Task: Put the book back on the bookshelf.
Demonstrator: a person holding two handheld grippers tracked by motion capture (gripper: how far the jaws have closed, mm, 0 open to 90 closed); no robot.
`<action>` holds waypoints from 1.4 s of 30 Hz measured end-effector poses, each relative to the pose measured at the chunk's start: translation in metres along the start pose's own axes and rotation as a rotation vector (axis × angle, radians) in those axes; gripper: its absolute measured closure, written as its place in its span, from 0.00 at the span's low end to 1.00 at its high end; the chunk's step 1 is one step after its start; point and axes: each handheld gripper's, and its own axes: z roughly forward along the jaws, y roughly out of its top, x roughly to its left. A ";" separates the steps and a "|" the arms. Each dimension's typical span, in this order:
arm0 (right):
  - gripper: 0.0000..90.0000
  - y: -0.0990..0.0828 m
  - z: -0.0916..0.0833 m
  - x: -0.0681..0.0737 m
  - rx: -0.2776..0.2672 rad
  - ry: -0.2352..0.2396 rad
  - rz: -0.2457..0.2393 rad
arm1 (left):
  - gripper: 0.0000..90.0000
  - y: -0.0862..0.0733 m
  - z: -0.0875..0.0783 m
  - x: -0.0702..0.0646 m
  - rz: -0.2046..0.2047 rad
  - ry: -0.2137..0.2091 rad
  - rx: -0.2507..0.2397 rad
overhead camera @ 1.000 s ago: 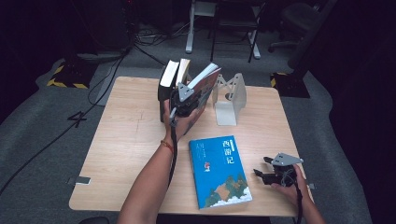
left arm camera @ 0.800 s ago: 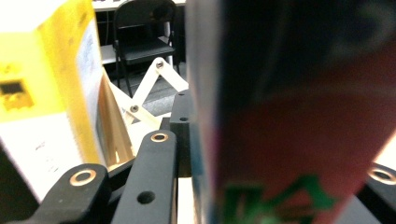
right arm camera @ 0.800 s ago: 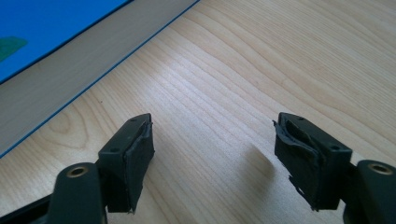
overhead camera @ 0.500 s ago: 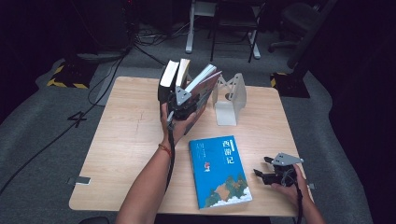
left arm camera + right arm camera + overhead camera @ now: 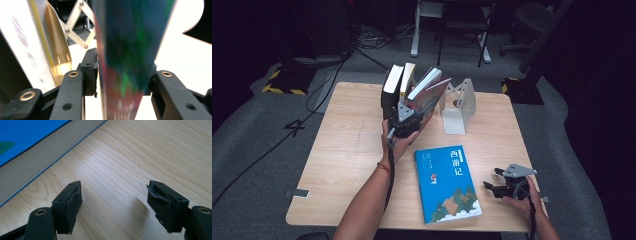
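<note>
A person's left gripper [image 5: 404, 120] is working at the row of books near the far edge of the wooden table [image 5: 347, 150], its jaws having just been opening around a leaning, colourful book [image 5: 428, 95]; in the left gripper view that book [image 5: 127, 50] is standing between the pads, a visible gap showing on the left pad's side while the right pad is lying against or just beside the cover. The leaning book is tilting against a white-paged neighbour [image 5: 408, 80] and a dark volume [image 5: 391, 87], with a pale metal bookend [image 5: 459, 107] standing just beside it toward the right edge. A blue book [image 5: 447, 182] is lying flat near the table's near edge. The right gripper [image 5: 502, 186] is resting low by the near right corner, its jaws parted and holding nothing, just beside the blue book's page edge [image 5: 37, 162] over bare wood.
</note>
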 end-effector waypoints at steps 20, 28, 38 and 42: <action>0.31 0.000 0.000 0.002 -0.005 0.010 0.002 | 0.82 -0.015 0.036 -0.013 -0.063 0.169 0.035; 0.31 -0.001 0.000 0.001 -0.005 0.013 -0.001 | 0.82 -0.009 0.050 -0.010 -0.059 0.223 0.049; 0.31 -0.001 0.000 0.001 -0.004 0.012 -0.004 | 0.82 -0.012 0.047 -0.004 -0.151 0.269 0.032; 0.30 -0.001 0.000 0.001 -0.003 0.015 -0.001 | 0.81 -0.013 0.046 0.000 -0.177 0.265 0.025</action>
